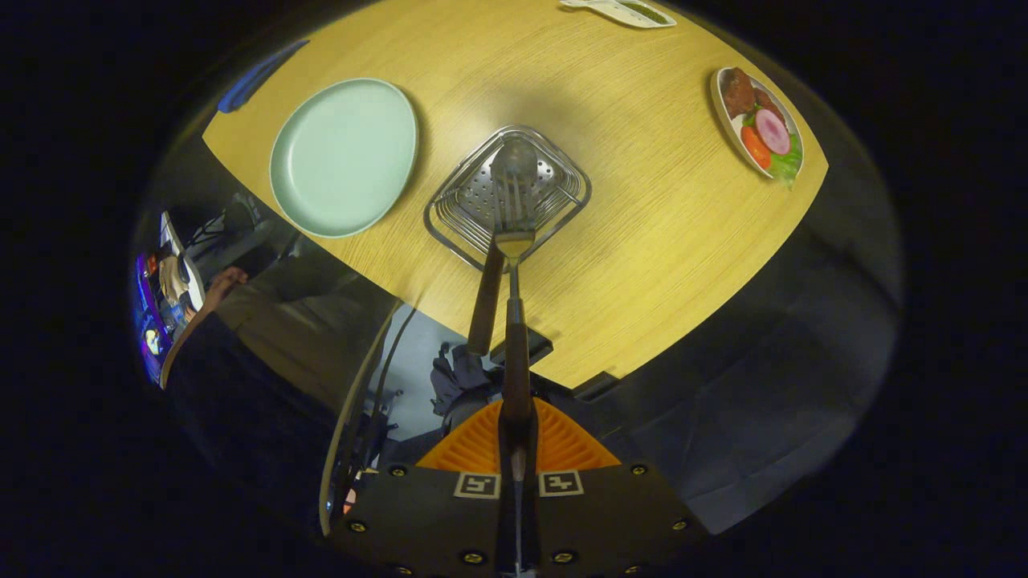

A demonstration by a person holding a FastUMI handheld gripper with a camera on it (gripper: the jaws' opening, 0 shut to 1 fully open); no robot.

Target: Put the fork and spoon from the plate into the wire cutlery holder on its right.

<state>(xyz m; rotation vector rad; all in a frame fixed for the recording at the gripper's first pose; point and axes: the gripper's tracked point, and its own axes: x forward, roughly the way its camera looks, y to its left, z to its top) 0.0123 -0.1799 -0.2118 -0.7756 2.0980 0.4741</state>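
Note:
My gripper (516, 417) is shut on the brown handle of the fork (514, 321), which points straight ahead of the fingers. Its tines hang over the wire cutlery holder (450, 217), which stands on the wooden table just beyond the fingers. The spoon (487, 297) rests in the holder with its bowl down on the perforated bottom. Its brown handle leans out over the holder's near rim, just left of the fork. Left of the holder, the pale green plate (344, 156) has nothing on it.
To the holder's right, near the table (642, 241) edge, is a plate of food (759, 120). A white object (618, 10) lies at the far edge and a blue one (257, 76) at the far left corner. A person's arm (217, 297) shows left, below the table edge.

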